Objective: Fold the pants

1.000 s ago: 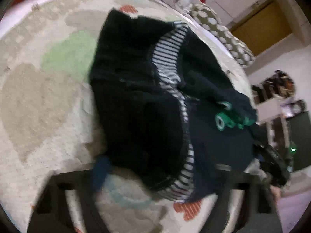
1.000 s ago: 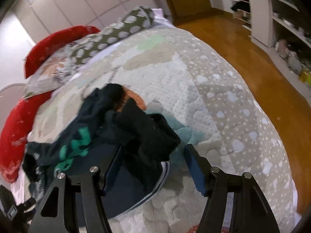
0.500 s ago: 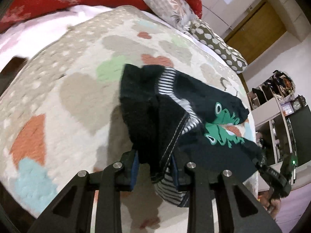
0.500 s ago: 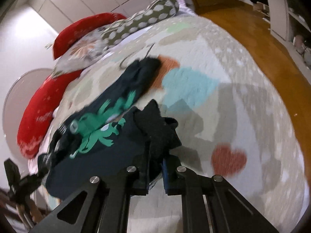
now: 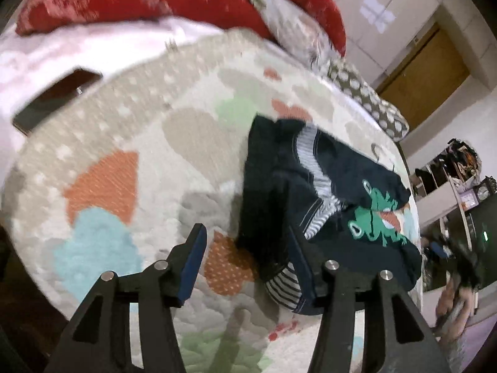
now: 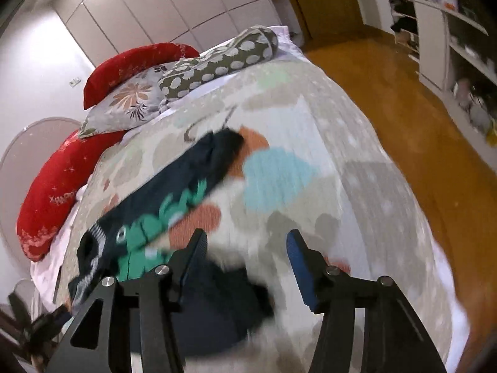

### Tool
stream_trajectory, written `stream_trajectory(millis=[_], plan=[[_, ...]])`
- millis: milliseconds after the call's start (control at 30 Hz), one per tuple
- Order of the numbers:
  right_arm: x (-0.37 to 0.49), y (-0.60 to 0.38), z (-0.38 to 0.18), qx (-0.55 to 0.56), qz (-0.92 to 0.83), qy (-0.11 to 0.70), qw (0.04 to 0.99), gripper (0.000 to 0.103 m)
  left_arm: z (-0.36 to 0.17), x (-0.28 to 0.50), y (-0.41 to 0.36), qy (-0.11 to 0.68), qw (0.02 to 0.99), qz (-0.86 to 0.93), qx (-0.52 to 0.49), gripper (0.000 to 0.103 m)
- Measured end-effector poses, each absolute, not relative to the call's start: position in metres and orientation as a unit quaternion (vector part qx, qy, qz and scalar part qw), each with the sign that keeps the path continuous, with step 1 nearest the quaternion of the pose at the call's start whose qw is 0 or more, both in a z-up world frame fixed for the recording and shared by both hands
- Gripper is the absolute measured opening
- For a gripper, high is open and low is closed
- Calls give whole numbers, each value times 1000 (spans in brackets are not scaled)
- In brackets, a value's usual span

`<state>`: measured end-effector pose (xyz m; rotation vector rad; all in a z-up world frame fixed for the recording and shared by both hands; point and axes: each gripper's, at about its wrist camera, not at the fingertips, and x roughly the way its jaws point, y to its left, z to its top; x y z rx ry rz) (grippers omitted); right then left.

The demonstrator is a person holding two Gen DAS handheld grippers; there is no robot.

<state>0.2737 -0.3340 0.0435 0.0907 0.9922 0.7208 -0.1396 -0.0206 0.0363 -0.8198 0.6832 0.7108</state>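
Small dark navy pants with a green frog print and a striped waistband lie spread on the patterned quilt. My left gripper is open, its right finger against the pants' near edge, holding nothing. In the right wrist view the pants stretch from the lower left toward the middle of the bed. My right gripper is open above the pants' blurred near end, holding nothing.
Red cushions, a floral pillow and a dotted pillow lie at the bed's head. A dark phone rests on the white sheet. Wooden floor and shelves lie to the right of the bed.
Both grippers were shut on the pants half a second ago and have opened, letting go. The pants have dropped onto the quilt and both grippers have pulled back.
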Motion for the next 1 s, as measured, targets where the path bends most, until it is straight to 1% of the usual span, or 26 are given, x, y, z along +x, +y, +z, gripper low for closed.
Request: stream_trajectory(millis=[133, 333, 367, 400, 433, 467, 633, 767, 800, 833, 900, 1000], plan=[[322, -280, 36, 34, 316, 493, 810, 58, 49, -156, -21, 299, 805, 337, -385, 59], [373, -214, 2, 34, 256, 548, 796, 58, 45, -166, -20, 304, 794, 342, -401, 59], [376, -211, -1, 35, 249, 550, 797, 53, 44, -165, -20, 306, 793, 341, -402, 59], [377, -210, -2, 38, 247, 546, 800, 26, 42, -164, -20, 308, 792, 339, -403, 59], [376, -210, 0, 41, 261, 542, 798, 12, 40, -162, -20, 310, 792, 337, -404, 59], [375, -212, 2, 44, 273, 541, 794, 11, 39, -159, -19, 313, 791, 334, -406, 59], [354, -250, 17, 45, 276, 518, 808, 11, 35, -141, -29, 325, 798, 305, -406, 59], [342, -281, 8, 62, 276, 527, 801, 11, 37, -131, -41, 335, 806, 290, -394, 60], [340, -283, 3, 55, 277, 527, 802, 13, 38, -130, -44, 337, 806, 290, -390, 59], [339, -286, -1, 51, 273, 531, 801, 15, 40, -130, -47, 337, 808, 290, -388, 60], [335, -297, -7, 60, 248, 532, 807, 38, 44, -130, -54, 339, 811, 293, -375, 60], [310, -314, 10, 71, 259, 488, 831, 38, 49, -127, -63, 344, 816, 310, -346, 65]])
